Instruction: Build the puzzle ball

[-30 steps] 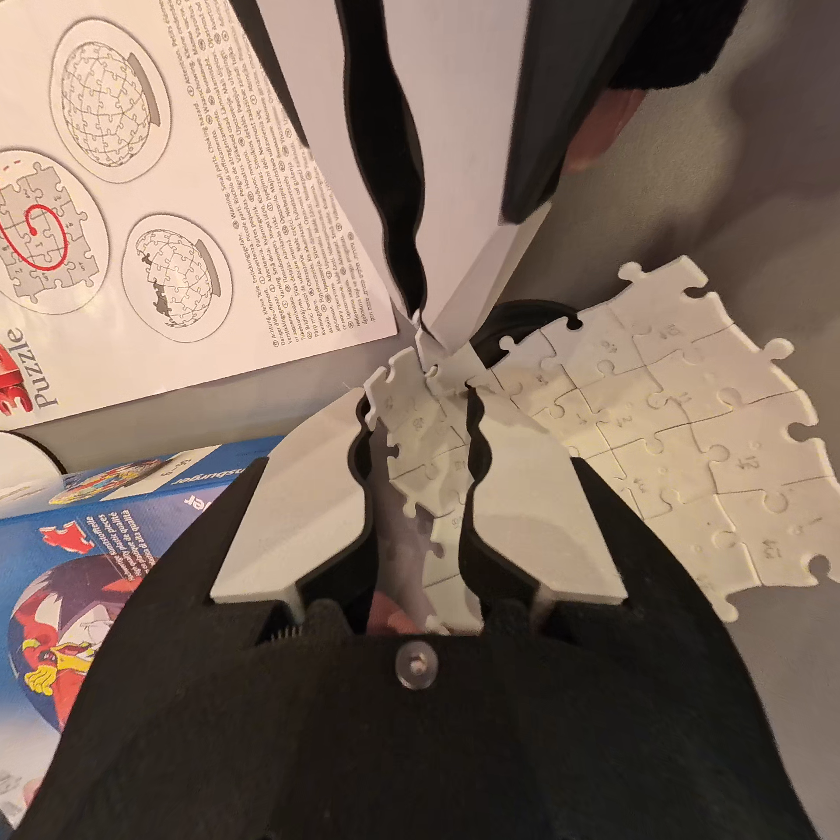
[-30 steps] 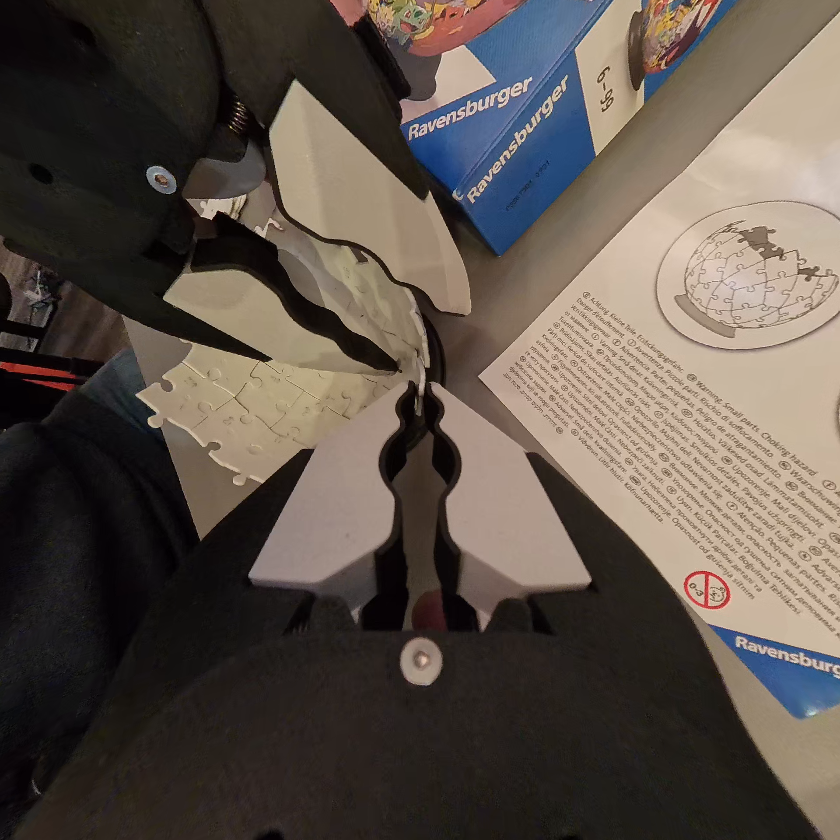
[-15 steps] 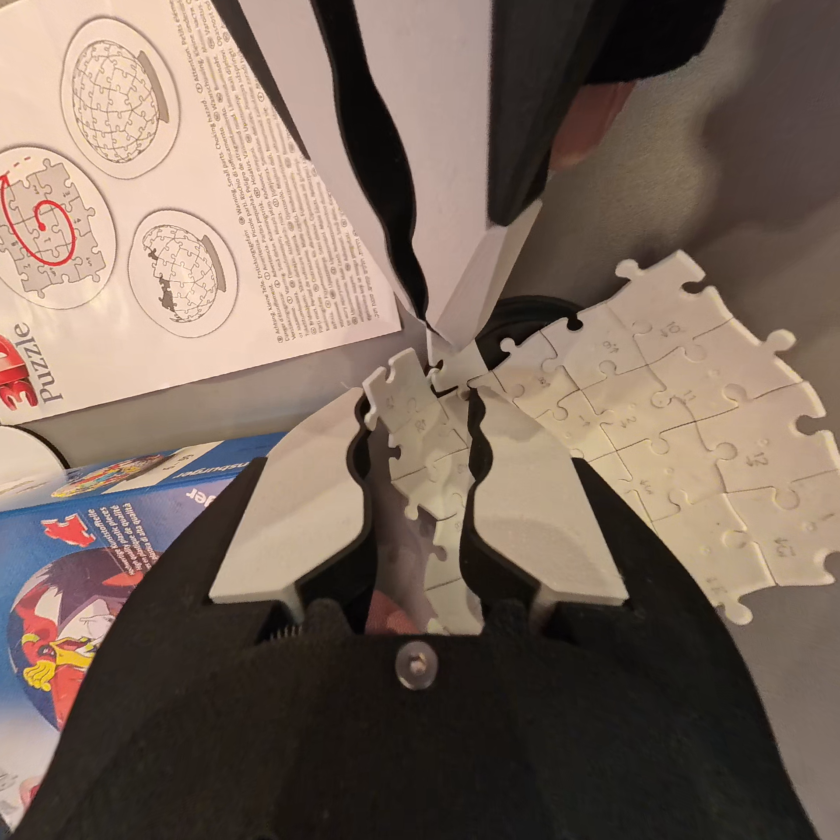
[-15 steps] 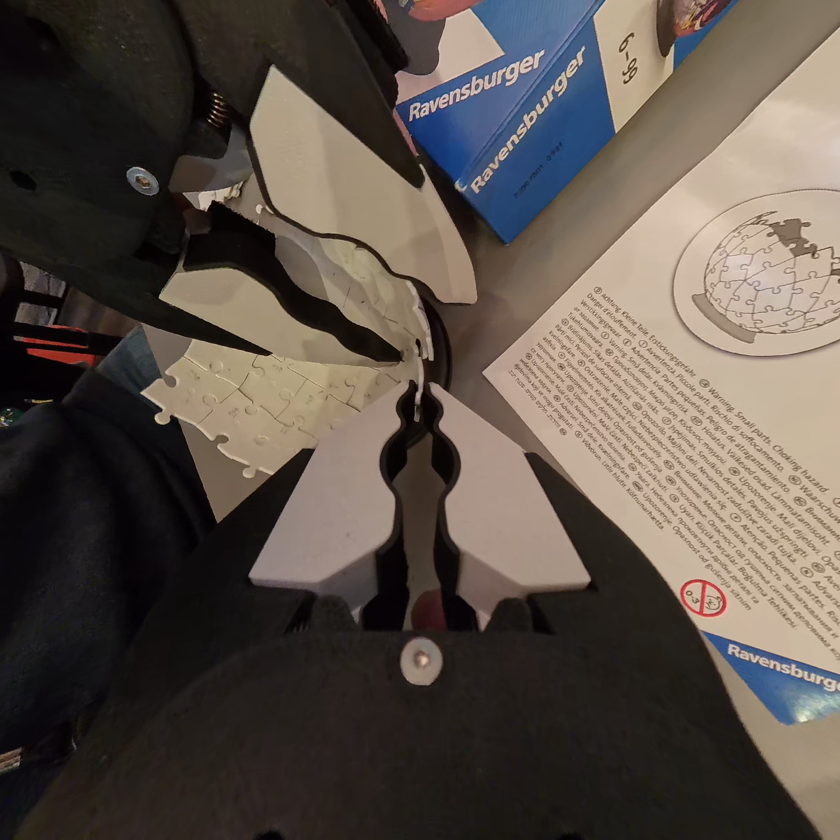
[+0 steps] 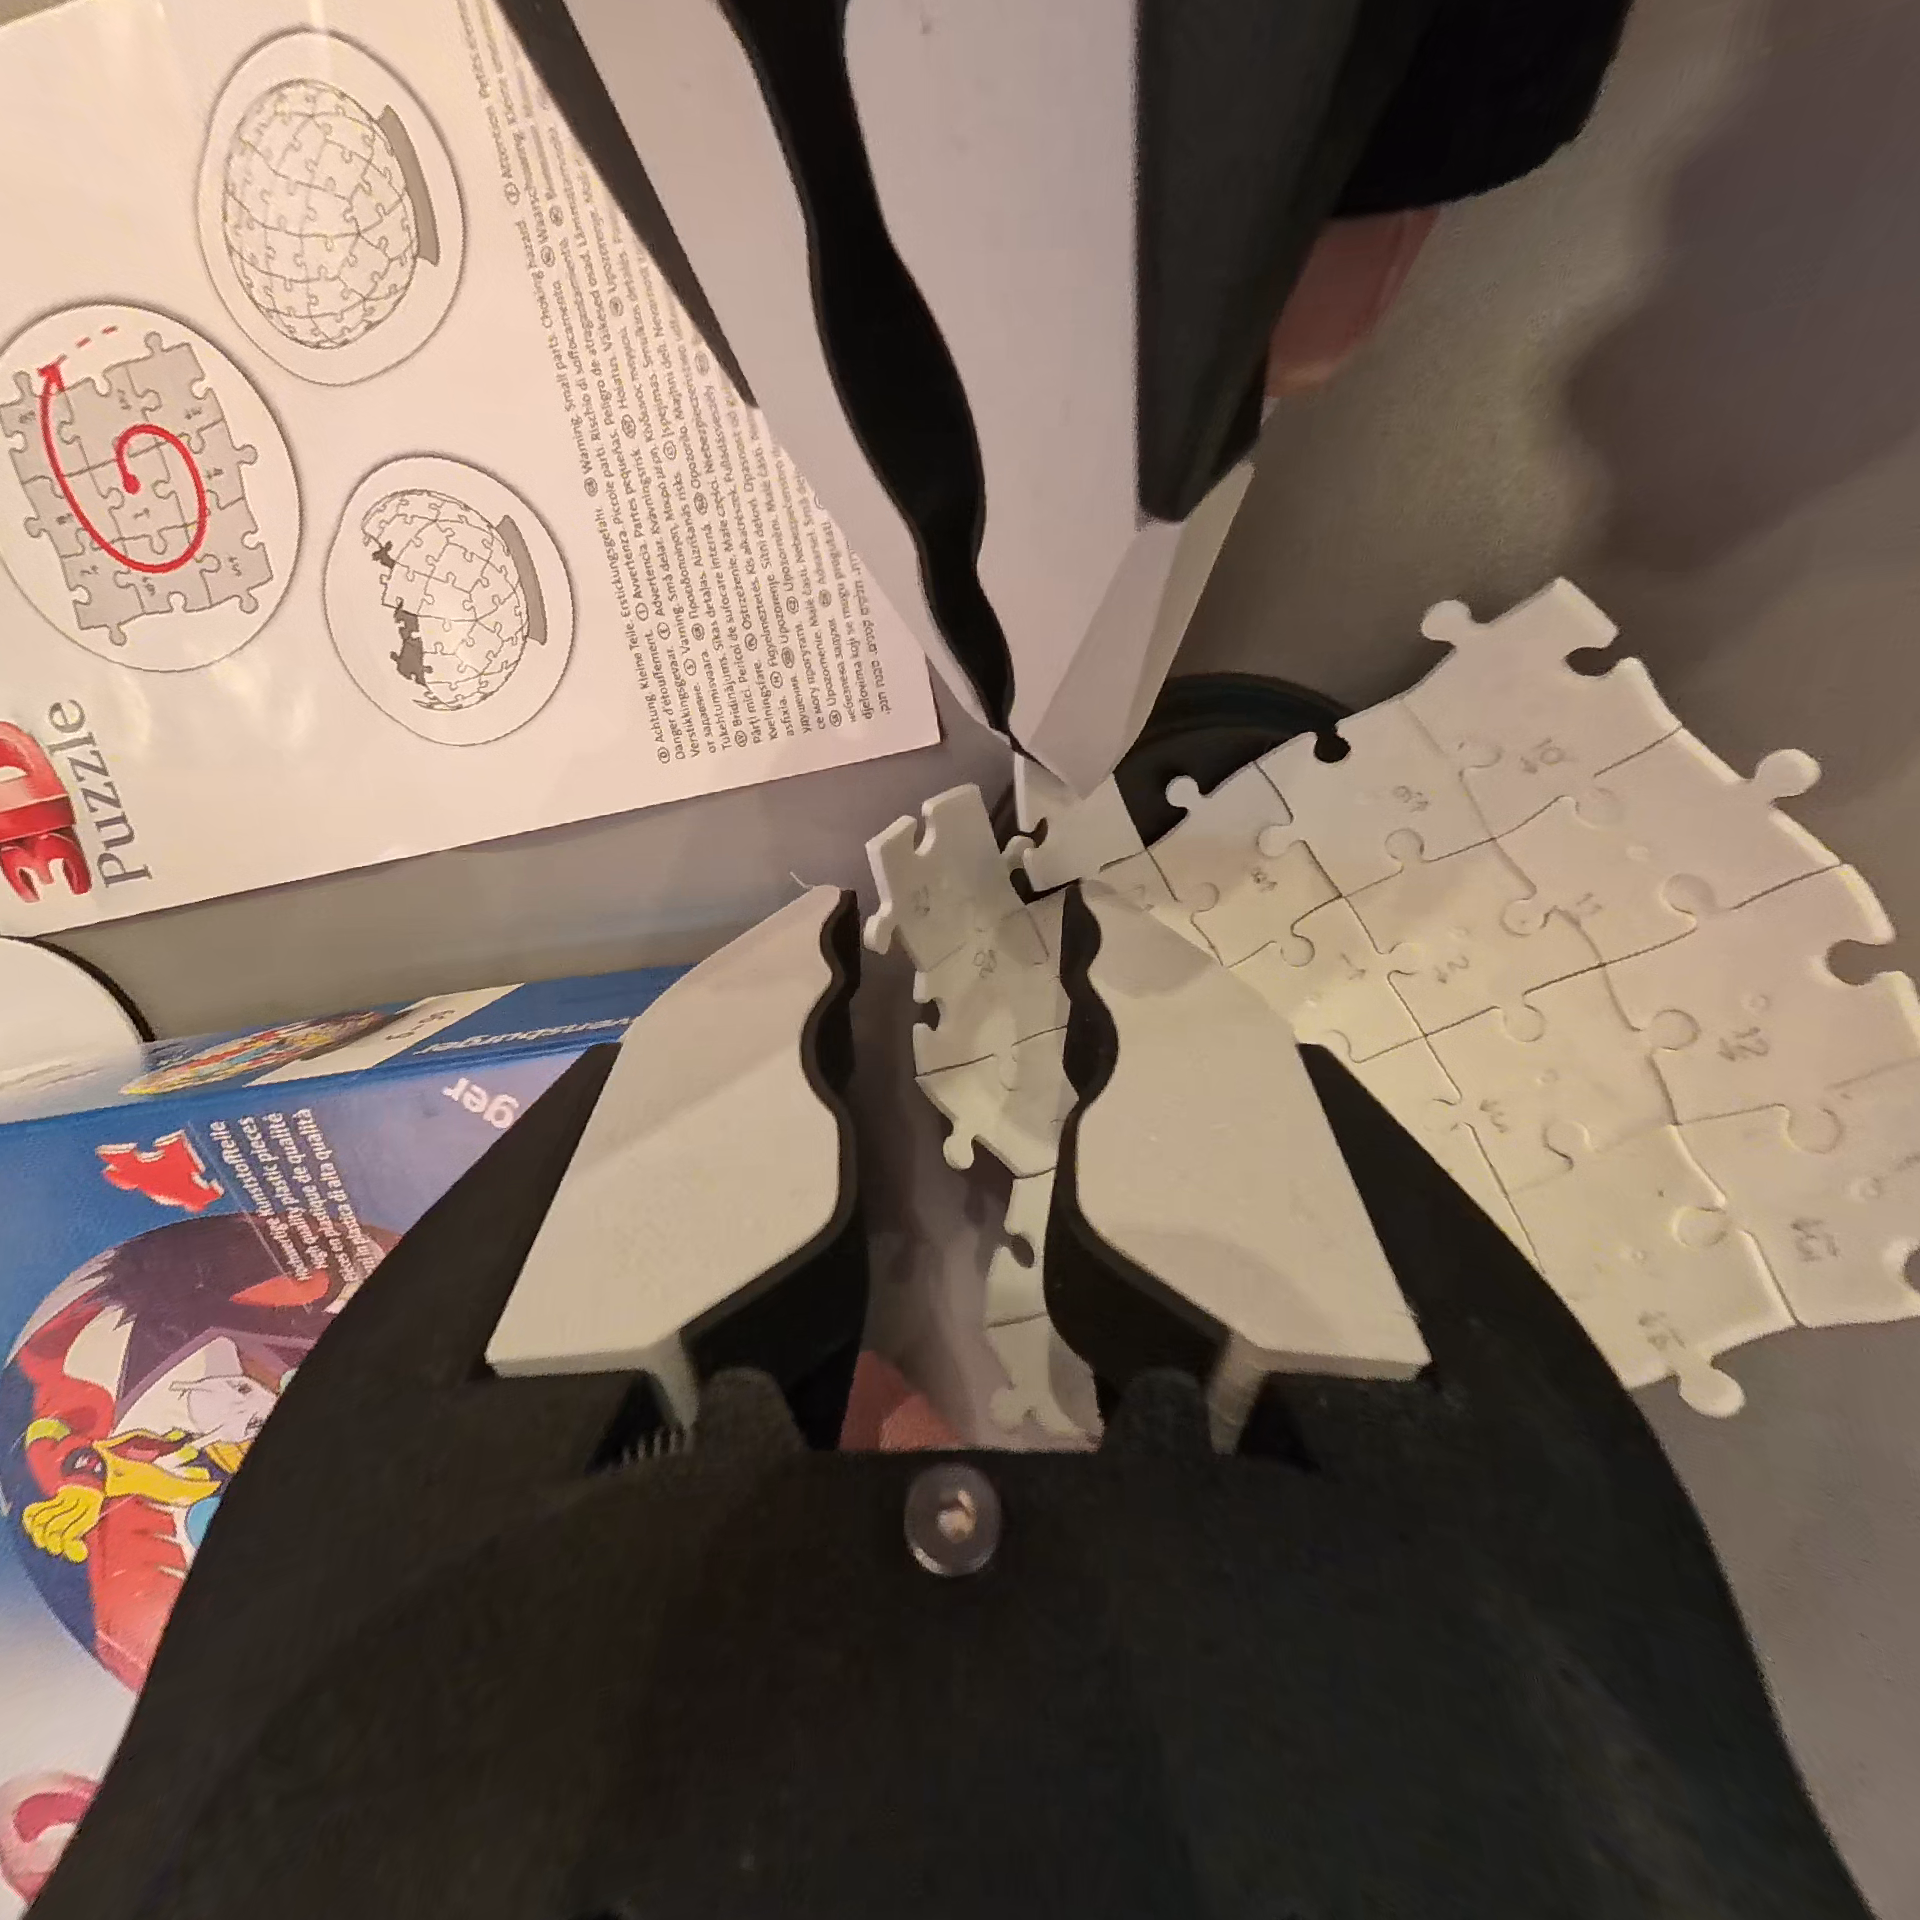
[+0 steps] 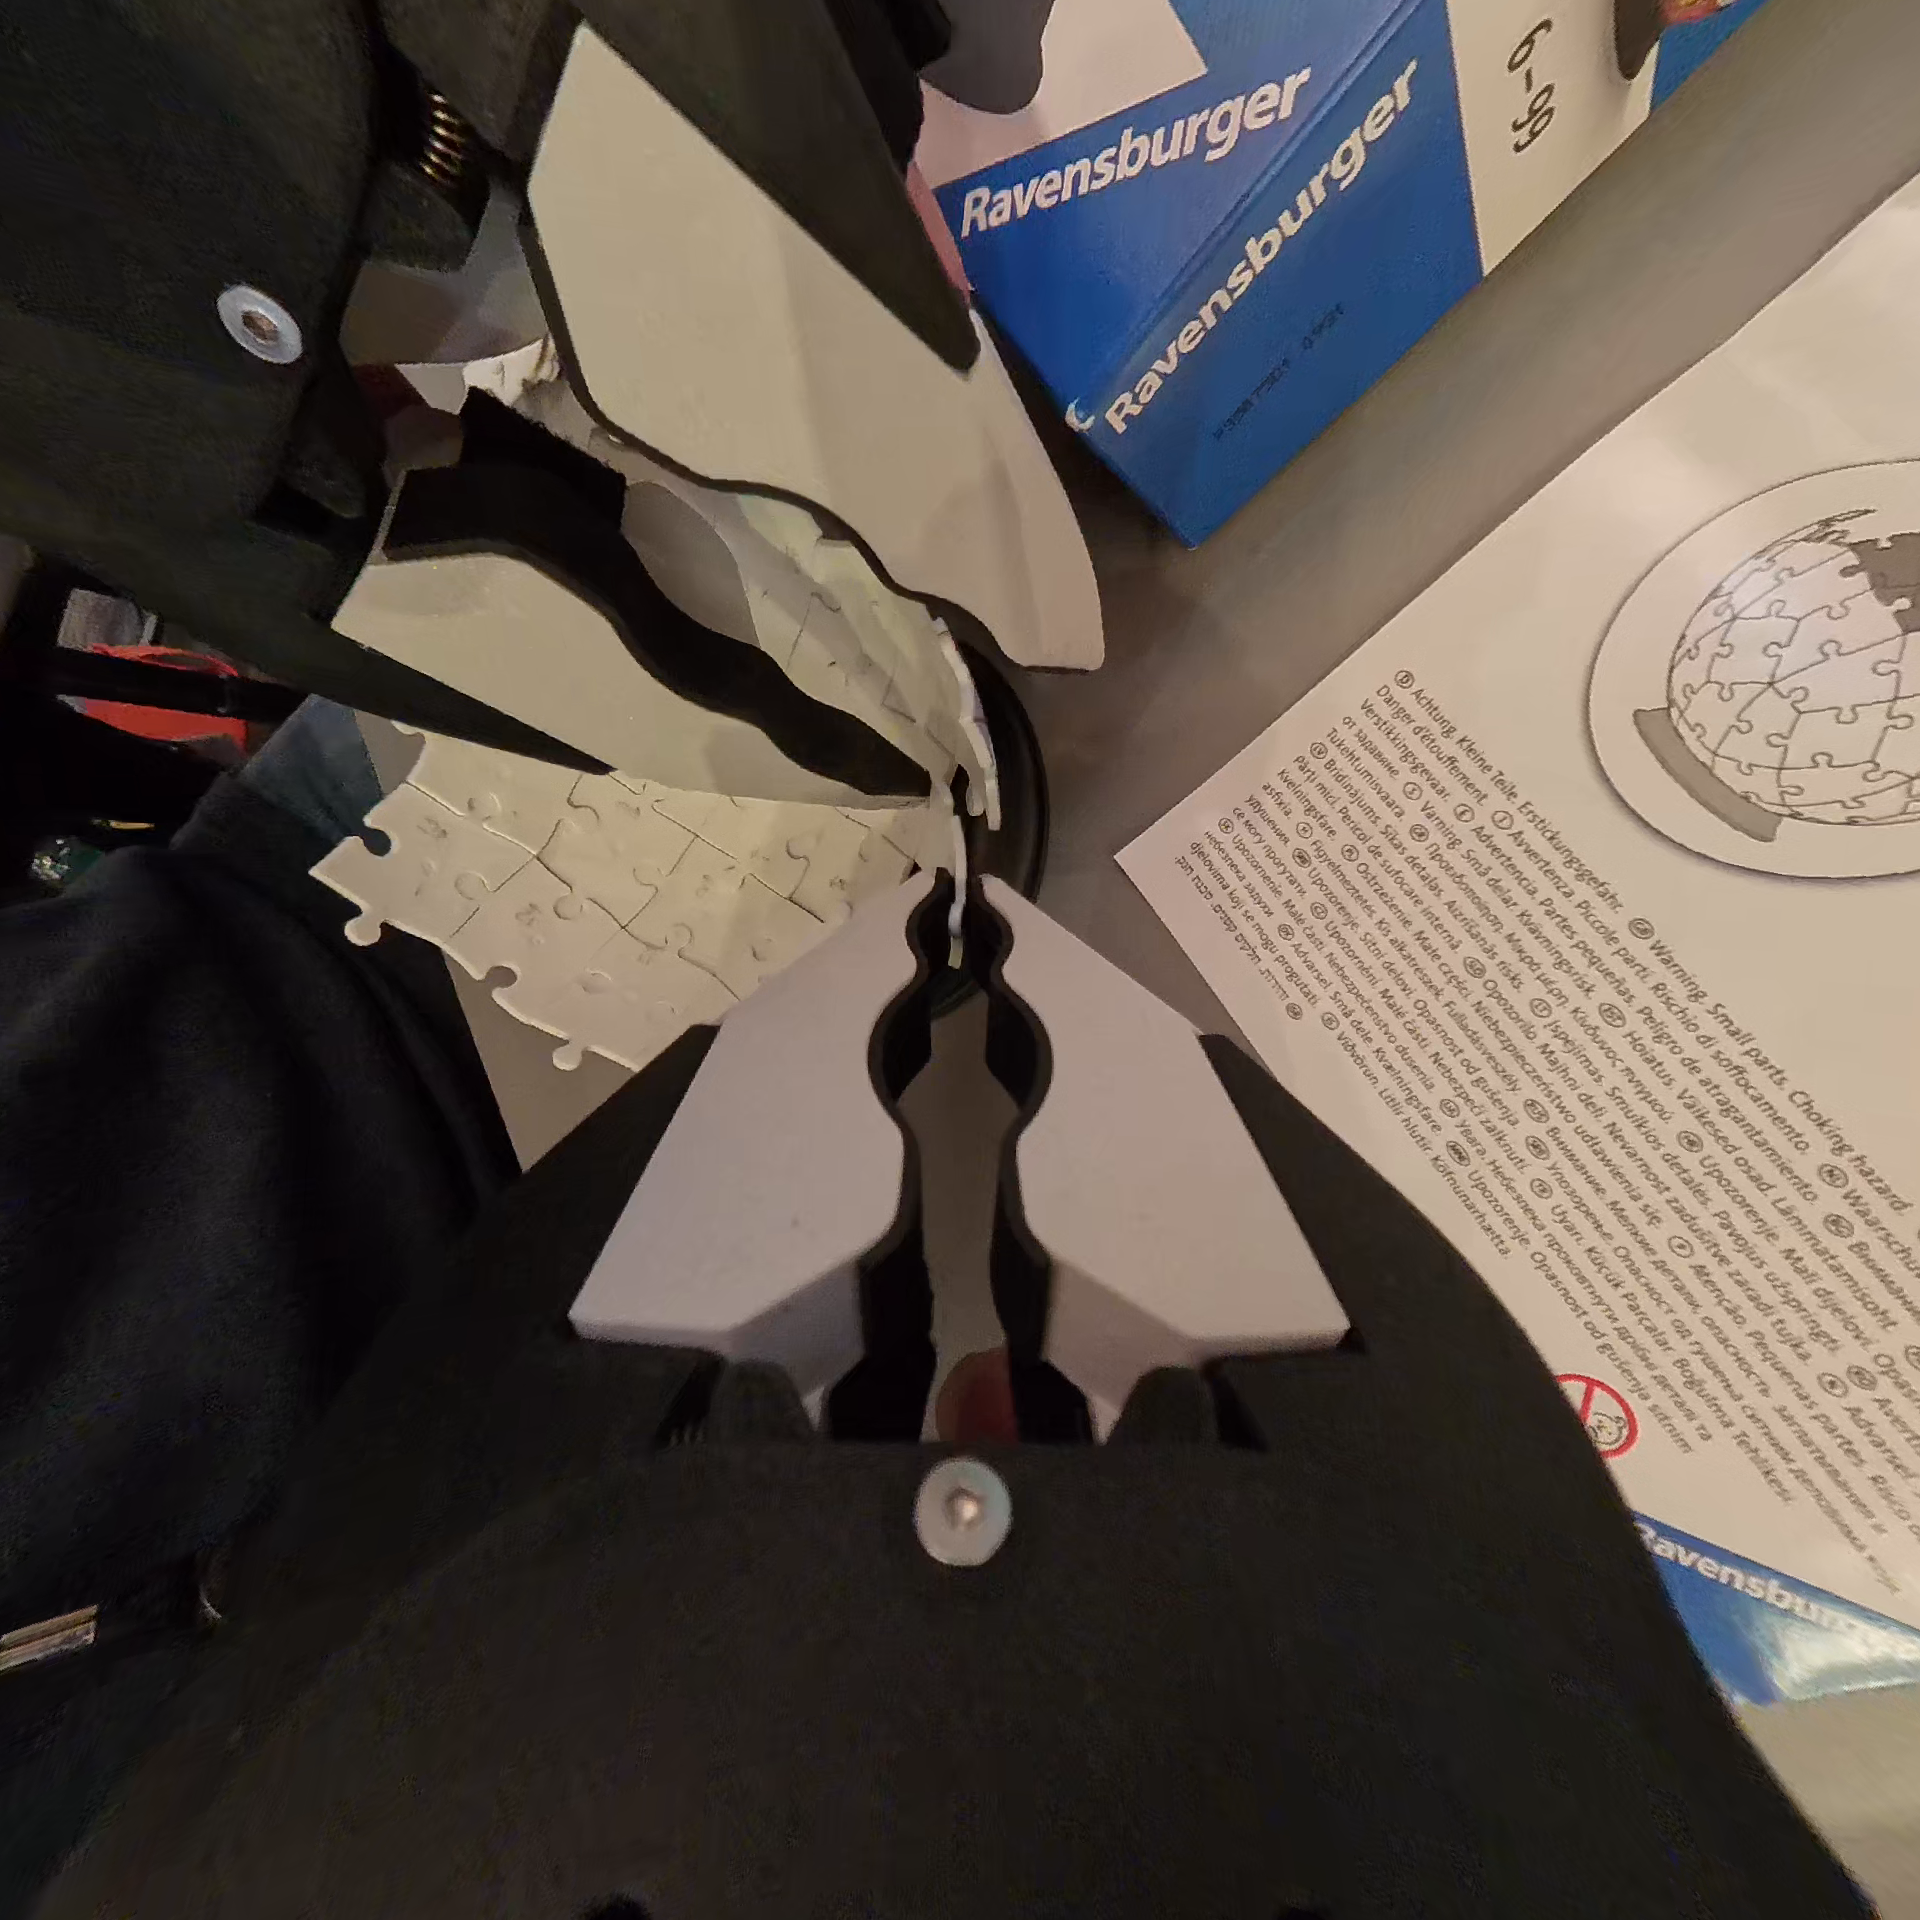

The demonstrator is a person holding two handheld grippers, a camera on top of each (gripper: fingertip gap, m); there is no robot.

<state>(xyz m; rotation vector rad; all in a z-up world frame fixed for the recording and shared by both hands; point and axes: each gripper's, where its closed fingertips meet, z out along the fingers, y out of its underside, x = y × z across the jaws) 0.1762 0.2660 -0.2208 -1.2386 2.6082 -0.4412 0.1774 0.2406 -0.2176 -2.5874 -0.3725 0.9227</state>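
Puzzle ball shell [image 5: 1507,997], a curved sheet of joined white pieces, hung above the grey worktop [image 5: 1714,312], its edge between the fingers of the left gripper [image 5: 961,914], which stood slightly apart. The right gripper [image 6: 961,894] was almost closed, pinching one white piece [image 6: 958,883] against that edge. Beneath sat a black stand [image 6: 1023,790]. Nearby lay the instruction sheet [image 5: 364,416] and the blue puzzle box [image 6: 1247,260].

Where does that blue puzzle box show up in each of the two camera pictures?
Left wrist view: the blue puzzle box lies at the lower left, beside the left gripper.
Right wrist view: it sits at the top, right of centre.
Shared landmark: the white instruction sheet, upper left in the first, right side in the second.
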